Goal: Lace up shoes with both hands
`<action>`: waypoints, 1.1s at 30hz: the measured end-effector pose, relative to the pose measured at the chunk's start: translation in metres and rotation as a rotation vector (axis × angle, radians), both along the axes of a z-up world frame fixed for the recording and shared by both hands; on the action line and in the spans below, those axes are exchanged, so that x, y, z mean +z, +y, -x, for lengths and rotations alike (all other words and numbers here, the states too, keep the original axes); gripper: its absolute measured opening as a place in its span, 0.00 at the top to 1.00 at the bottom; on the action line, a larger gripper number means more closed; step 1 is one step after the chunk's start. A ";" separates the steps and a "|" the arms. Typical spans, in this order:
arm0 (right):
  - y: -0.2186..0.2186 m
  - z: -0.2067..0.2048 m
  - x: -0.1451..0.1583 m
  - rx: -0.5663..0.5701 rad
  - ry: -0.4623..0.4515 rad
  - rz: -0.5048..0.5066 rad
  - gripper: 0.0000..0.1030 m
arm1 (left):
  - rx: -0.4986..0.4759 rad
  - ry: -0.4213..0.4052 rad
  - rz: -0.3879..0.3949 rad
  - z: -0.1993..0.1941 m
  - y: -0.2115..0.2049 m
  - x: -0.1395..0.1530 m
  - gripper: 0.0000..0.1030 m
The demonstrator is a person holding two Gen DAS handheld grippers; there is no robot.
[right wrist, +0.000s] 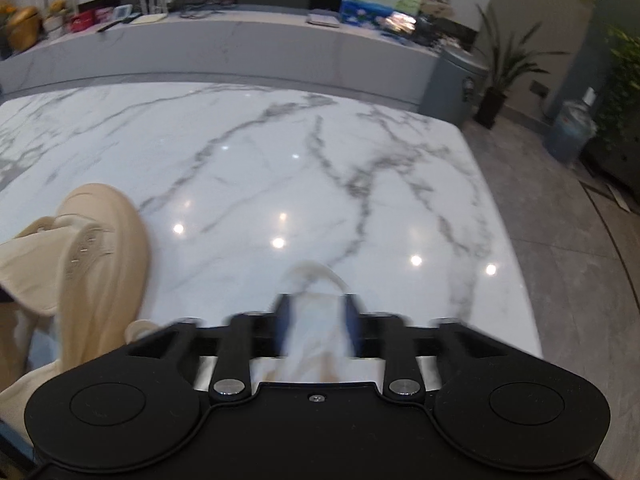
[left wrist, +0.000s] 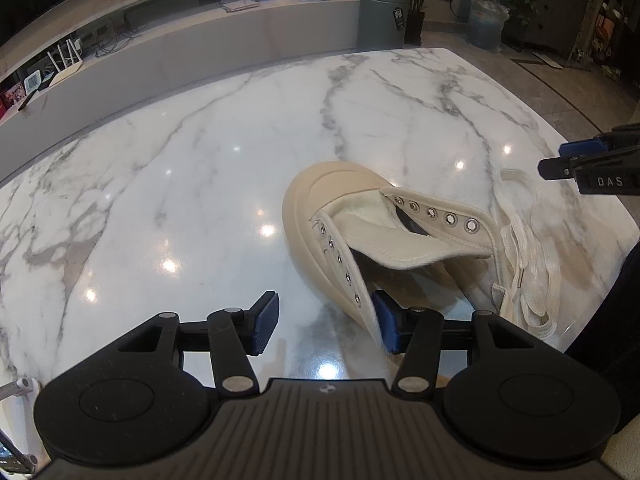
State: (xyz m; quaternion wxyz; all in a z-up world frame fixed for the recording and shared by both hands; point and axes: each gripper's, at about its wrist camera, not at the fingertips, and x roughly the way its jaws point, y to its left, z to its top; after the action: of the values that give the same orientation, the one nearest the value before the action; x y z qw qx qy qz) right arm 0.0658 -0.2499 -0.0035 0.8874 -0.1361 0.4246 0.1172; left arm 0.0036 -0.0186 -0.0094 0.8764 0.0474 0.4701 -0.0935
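Loosely, right gripper (right wrist: 316, 328) around lace (right wrist: 312, 320).

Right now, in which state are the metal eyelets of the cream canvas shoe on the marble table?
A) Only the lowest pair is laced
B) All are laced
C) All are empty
C: no eyelet of the cream canvas shoe holds lace; the white shoelace lies piled beside it on the marble table.

Motion blur smears the right gripper (right wrist: 316, 320) and the white lace (right wrist: 314, 328) lying between its jaws, so any contact is unclear, while the shoe (right wrist: 92, 256) is cut off at nine o'clock and its heel (left wrist: 444, 280) is hidden behind the left gripper (left wrist: 326, 322).
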 end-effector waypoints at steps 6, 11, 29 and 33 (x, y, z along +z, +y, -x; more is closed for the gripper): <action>0.022 0.024 0.024 0.221 -0.002 -0.169 0.63 | -0.015 0.009 0.025 0.004 0.000 0.001 0.54; 0.057 0.054 0.038 0.488 -0.012 -0.235 0.63 | -0.028 0.015 0.056 0.008 0.001 0.002 0.64; 0.105 0.053 0.011 0.650 0.015 -0.135 0.97 | -0.058 -0.007 0.081 0.004 0.002 0.002 0.92; 0.106 0.057 0.004 0.676 0.056 -0.119 0.97 | -0.047 -0.009 0.084 0.003 0.007 0.005 0.92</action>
State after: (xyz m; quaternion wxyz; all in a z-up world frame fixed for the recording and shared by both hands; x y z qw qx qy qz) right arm 0.0089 -0.1441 0.0005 0.7927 -0.2138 0.3723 0.4329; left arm 0.0006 -0.0120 -0.0043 0.8773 0.0222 0.4604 -0.1334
